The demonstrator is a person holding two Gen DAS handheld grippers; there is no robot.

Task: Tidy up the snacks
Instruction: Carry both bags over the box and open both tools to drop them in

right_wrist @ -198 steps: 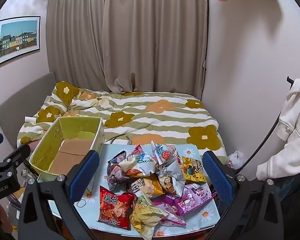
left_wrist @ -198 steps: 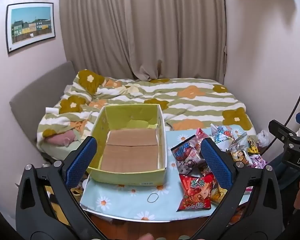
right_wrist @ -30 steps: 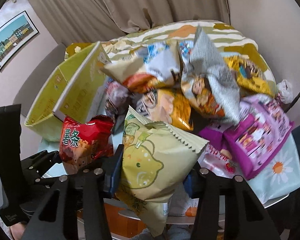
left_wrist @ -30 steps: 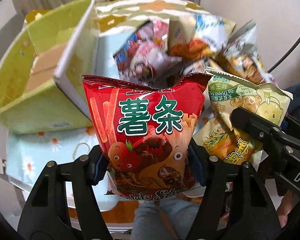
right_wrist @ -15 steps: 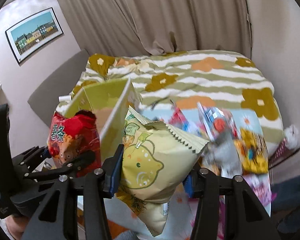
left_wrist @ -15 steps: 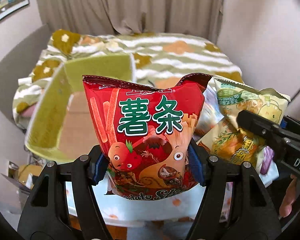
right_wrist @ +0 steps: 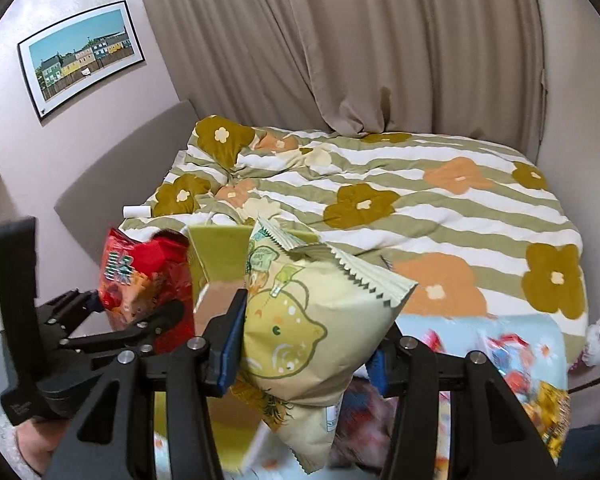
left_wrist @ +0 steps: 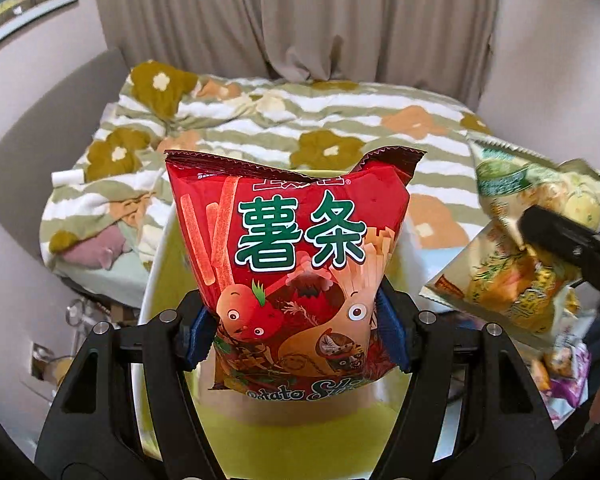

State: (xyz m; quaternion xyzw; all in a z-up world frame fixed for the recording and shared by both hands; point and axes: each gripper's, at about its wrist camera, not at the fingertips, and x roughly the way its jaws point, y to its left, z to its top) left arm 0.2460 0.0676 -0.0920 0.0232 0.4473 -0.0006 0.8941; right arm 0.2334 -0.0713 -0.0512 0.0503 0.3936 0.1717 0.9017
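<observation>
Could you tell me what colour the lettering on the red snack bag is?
Green with white outline, clearest in the left wrist view on the red snack bag.

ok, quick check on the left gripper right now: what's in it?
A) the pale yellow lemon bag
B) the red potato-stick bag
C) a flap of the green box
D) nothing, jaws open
B: in the left wrist view the left gripper has its jaws closed on the lower part of the red potato-stick bag; the pale yellow lemon bag is clamped in the right gripper.
</observation>
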